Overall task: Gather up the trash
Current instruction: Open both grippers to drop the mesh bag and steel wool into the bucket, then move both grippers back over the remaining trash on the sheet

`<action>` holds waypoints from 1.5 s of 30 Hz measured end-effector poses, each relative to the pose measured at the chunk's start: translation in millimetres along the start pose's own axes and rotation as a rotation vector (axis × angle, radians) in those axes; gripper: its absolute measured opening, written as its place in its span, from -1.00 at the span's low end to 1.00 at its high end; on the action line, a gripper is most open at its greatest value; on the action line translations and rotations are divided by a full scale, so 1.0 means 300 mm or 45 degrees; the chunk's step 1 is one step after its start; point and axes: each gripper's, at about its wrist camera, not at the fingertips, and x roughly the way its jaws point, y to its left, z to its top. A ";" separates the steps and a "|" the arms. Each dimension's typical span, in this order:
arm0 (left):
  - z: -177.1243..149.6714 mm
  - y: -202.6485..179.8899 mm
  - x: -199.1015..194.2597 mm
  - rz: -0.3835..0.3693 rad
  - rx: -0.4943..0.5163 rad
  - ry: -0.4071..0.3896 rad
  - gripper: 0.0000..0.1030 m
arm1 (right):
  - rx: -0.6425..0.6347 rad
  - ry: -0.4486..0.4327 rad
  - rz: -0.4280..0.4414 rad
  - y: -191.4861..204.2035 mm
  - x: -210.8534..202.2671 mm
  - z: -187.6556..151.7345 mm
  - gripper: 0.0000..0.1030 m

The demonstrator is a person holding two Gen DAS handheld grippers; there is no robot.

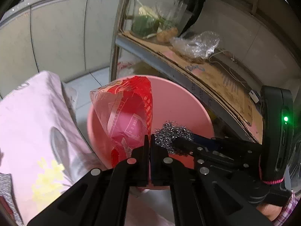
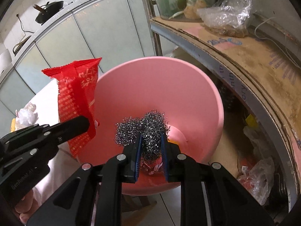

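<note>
A pink plastic bin (image 1: 178, 101) (image 2: 160, 86) stands on the floor below both grippers. My left gripper (image 1: 150, 141) is shut on the lower edge of a red and clear snack wrapper (image 1: 128, 113), which hangs over the bin's left rim; the right wrist view shows the same wrapper (image 2: 77, 98) in the left gripper (image 2: 86, 126). My right gripper (image 2: 151, 137) is shut on a ball of steel wool (image 2: 146, 130), held over the bin's mouth. In the left wrist view the steel wool (image 1: 173, 133) sits beside my left fingertips. Bits of paper lie in the bin's bottom.
A table with a pale floral cloth (image 1: 37, 131) is left of the bin. A metal rack with a cardboard-lined shelf (image 2: 244, 60) stands to the right, holding clear plastic bags (image 2: 229, 11) and vegetables. More bags (image 2: 259, 179) lie under it. Grey cabinet doors (image 2: 94, 37) are behind.
</note>
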 end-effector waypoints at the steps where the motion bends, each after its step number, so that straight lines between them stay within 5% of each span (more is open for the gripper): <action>1: -0.001 0.001 0.015 -0.012 -0.014 0.019 -1.00 | -0.002 0.008 -0.004 0.000 0.007 0.000 -0.62; 13: -0.038 0.022 0.097 0.056 -0.049 0.119 -0.95 | -0.054 0.032 -0.052 0.023 0.054 -0.002 -0.61; 16: -0.035 0.024 0.093 0.078 -0.054 0.120 -0.74 | -0.057 0.032 -0.047 0.024 0.054 -0.003 -0.55; 22: -0.025 0.028 0.056 0.092 -0.063 0.098 -0.45 | -0.037 0.034 -0.029 0.010 0.048 -0.001 -0.48; 26: -0.018 0.029 0.026 0.098 -0.064 0.076 -0.38 | -0.022 0.021 -0.019 0.003 0.031 0.006 -0.26; 36: -0.020 0.009 -0.089 0.104 -0.050 -0.005 -0.11 | -0.040 -0.005 -0.003 0.037 -0.032 -0.007 -0.25; 45: -0.046 0.029 -0.222 0.109 -0.062 -0.066 -0.08 | -0.102 -0.050 0.050 0.126 -0.118 -0.014 -0.25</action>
